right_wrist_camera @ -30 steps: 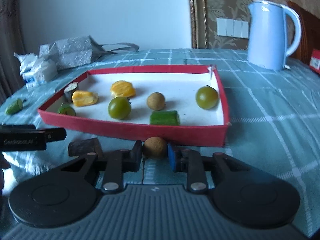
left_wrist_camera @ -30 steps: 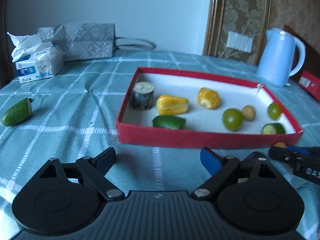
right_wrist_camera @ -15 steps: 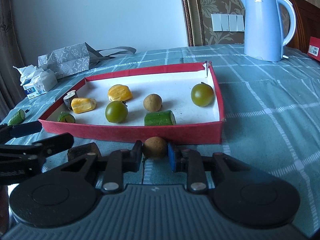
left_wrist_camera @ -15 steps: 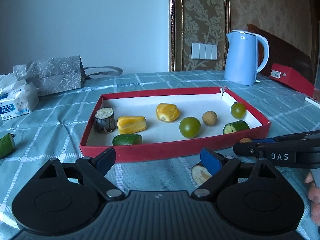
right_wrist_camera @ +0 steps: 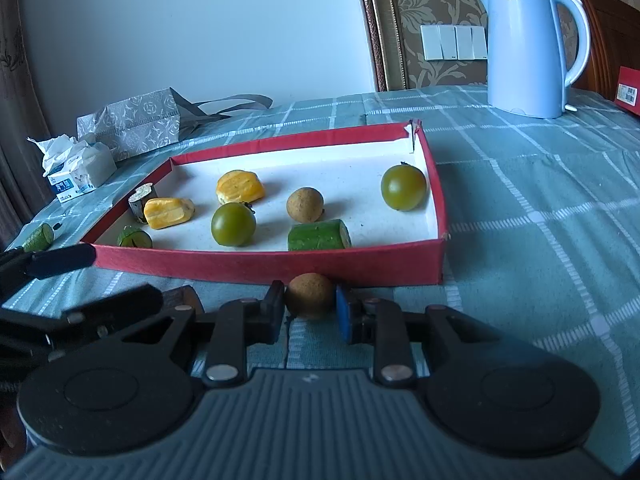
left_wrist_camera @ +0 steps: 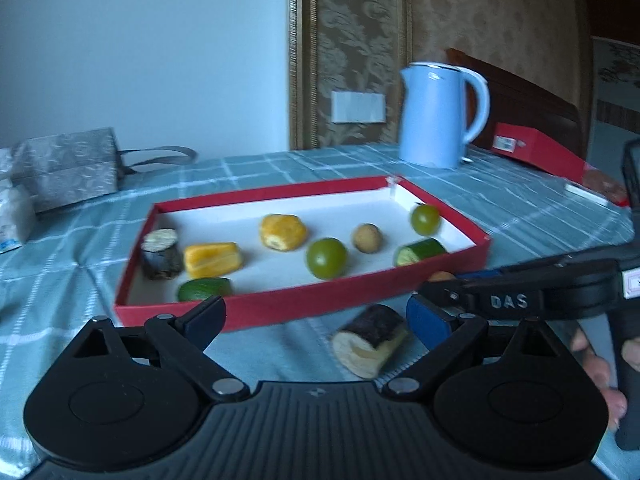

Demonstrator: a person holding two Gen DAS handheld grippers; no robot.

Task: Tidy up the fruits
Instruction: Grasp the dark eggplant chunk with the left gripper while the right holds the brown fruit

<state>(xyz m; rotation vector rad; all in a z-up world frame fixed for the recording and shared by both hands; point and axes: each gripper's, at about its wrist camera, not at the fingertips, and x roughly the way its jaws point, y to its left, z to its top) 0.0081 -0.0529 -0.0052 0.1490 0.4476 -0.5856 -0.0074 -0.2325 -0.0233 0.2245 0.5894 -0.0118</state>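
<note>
The right hand-held gripper (right_wrist_camera: 310, 312) is closed on a brown longan (right_wrist_camera: 310, 295) — the round fruit sits pinched between its two pads, just in front of the near wall of the red tray (right_wrist_camera: 360, 266) and outside it. The left hand-held gripper (left_wrist_camera: 316, 318) is spread wide and holds nothing; its blue-tipped fingers (left_wrist_camera: 426, 322) frame a dark-skinned cut piece with a pale end (left_wrist_camera: 372, 340) lying on the tabletop (right_wrist_camera: 540, 208) near the tray's front wall, close beside the right-hand finger. I cannot tell whether that finger touches it.

Inside the tray, seen from the right wrist: two green tomatoes (right_wrist_camera: 233, 224) (right_wrist_camera: 403, 187), a second longan (right_wrist_camera: 305, 205) between them, a cucumber chunk (right_wrist_camera: 319, 235) near the front wall, two yellow jackfruit pieces (right_wrist_camera: 240, 186) (right_wrist_camera: 169, 212), a dark cut stub (right_wrist_camera: 141, 200) at the left end and a small cucumber piece (right_wrist_camera: 134, 237) in the near-left corner. All lie apart from each other except the stub and the nearer jackfruit piece, which look to be touching.

Outside the tray, another green cucumber piece (right_wrist_camera: 38, 238) lies far left on the checked cloth. A tissue pack (right_wrist_camera: 78, 168) and a grey patterned gift bag (right_wrist_camera: 132, 122) stand behind it — a light blue kettle (right_wrist_camera: 528, 46) stands at the far right.
</note>
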